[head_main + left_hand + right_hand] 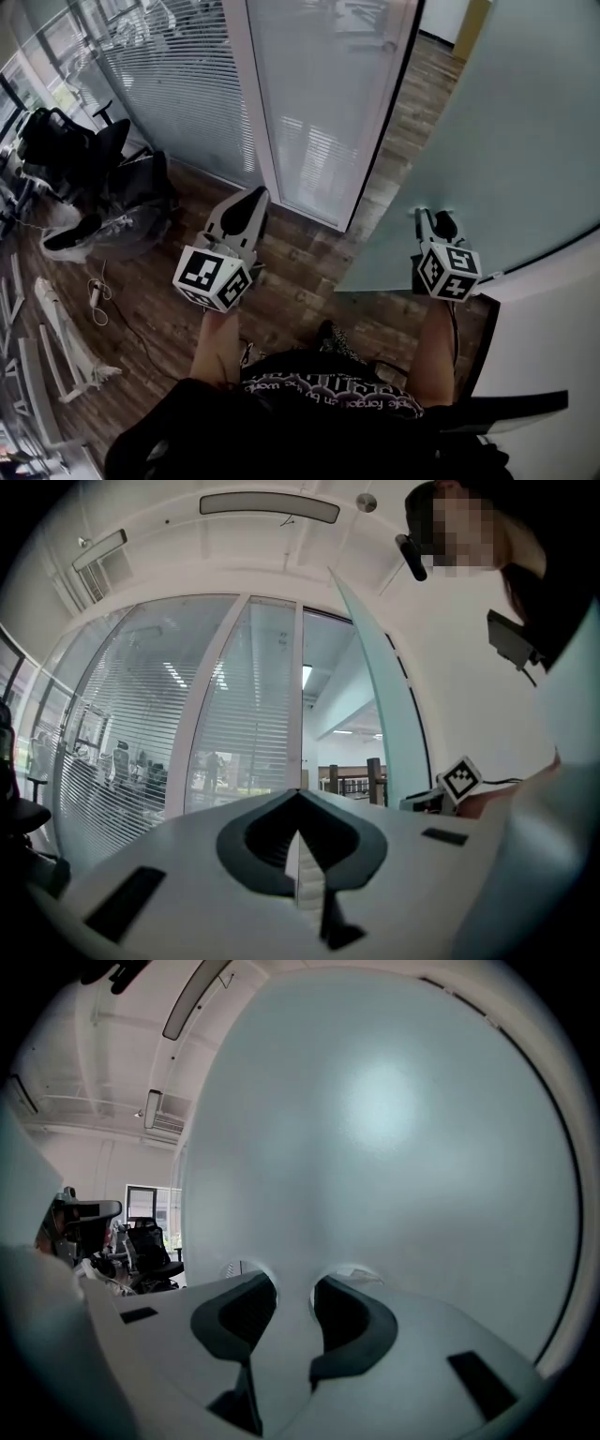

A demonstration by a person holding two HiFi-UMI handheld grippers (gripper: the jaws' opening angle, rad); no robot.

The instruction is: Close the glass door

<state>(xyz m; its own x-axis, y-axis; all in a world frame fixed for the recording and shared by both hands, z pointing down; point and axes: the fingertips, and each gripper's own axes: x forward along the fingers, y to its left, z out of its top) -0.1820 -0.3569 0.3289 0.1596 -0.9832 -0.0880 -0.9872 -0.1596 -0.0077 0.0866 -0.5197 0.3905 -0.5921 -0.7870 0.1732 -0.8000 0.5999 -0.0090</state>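
While the left hand-held gripper [253, 198] hung empty with its jaws together, the right hand-held gripper [434, 220], jaws wide apart and gripping nothing, pointed tips-first at the frosted glass door [511, 141] just ahead.

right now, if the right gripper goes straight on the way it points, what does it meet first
The frosted glass door, right in front of the right gripper; its tips look very close, maybe touching.

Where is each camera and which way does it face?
Head view: on the person's head, looking down at floor, forearms, left gripper, right gripper.
Left gripper view: on it, facing blinds and doorway; shut fingers show.
Right gripper view: on it, facing the glass door; parted fingers show.
Shared: all three see the glass door.
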